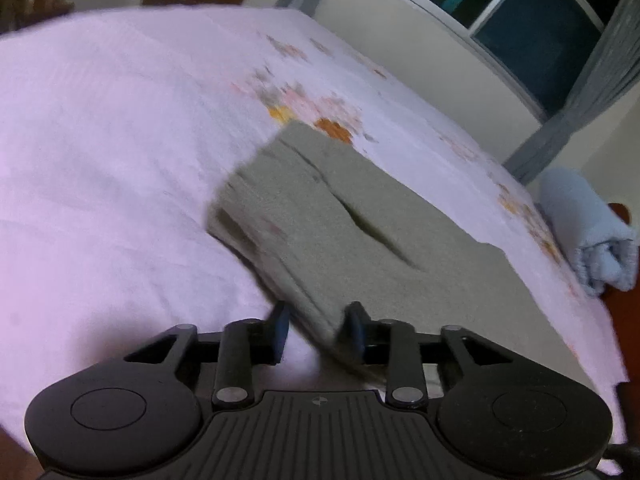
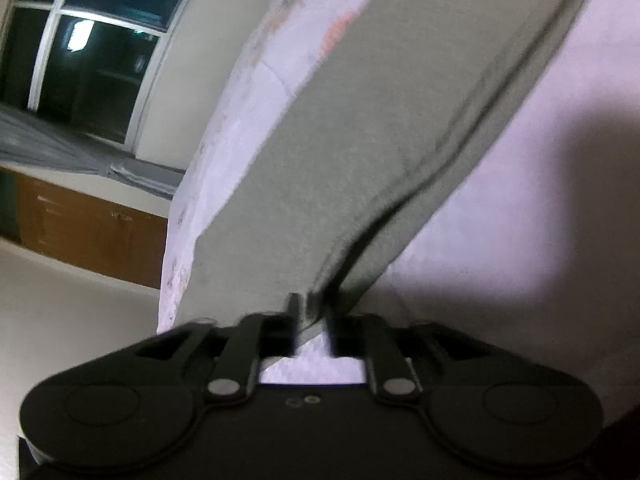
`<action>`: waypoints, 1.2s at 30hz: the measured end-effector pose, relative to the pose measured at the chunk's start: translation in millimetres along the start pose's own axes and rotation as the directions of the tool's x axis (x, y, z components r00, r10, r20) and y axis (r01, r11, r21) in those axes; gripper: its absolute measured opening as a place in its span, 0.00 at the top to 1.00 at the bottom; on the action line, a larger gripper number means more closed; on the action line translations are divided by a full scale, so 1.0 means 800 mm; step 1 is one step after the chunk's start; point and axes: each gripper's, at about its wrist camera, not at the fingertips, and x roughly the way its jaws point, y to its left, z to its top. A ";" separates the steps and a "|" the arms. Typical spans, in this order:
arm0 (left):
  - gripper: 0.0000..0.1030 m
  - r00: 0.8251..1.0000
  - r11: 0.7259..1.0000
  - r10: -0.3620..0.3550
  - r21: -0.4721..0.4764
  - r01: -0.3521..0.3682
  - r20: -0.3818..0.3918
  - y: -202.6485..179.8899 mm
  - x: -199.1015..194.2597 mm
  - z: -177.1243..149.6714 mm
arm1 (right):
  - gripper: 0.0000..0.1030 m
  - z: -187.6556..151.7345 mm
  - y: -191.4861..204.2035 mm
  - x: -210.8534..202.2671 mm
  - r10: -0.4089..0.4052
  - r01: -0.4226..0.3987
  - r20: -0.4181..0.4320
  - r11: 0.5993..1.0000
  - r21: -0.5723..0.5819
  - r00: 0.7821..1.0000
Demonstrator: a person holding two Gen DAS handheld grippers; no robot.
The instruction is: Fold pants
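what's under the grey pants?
The pants lie on a pale floral bedsheet, which shows all around them. The sheet's print beneath the fabric is covered, as is anything else there.

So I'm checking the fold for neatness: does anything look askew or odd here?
Slightly. The grey pants lie folded on the bedsheet, but a layer gapes open mid-cloth rather than lying flat. The left gripper and right gripper each pinch an edge. Nothing looks damaged.
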 end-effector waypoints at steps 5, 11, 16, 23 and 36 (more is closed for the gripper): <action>0.68 0.997 0.992 0.016 0.126 -0.026 0.077 -0.057 -0.022 0.004 | 0.79 0.036 0.031 -0.030 -0.055 0.076 0.098 0.970 -0.230 0.994; 0.68 0.985 0.976 0.143 0.152 -0.156 0.092 -0.084 -0.011 -0.007 | 0.95 0.076 0.004 0.006 -0.228 0.212 -0.018 0.932 -0.295 0.974; 0.68 0.954 0.950 0.232 0.167 -0.264 0.190 -0.065 -0.049 0.008 | 0.54 0.123 0.004 -0.089 -0.200 0.279 0.225 0.868 -0.411 0.954; 0.68 0.973 0.980 0.117 0.137 -0.145 0.198 -0.097 -0.030 0.027 | 0.54 0.257 -0.107 -0.163 -0.293 0.361 0.372 0.924 -0.126 0.881; 0.67 0.999 0.991 0.039 0.124 -0.039 0.002 -0.107 0.054 -0.017 | 0.56 0.318 -0.230 -0.150 -0.087 0.089 0.195 0.996 -0.001 0.977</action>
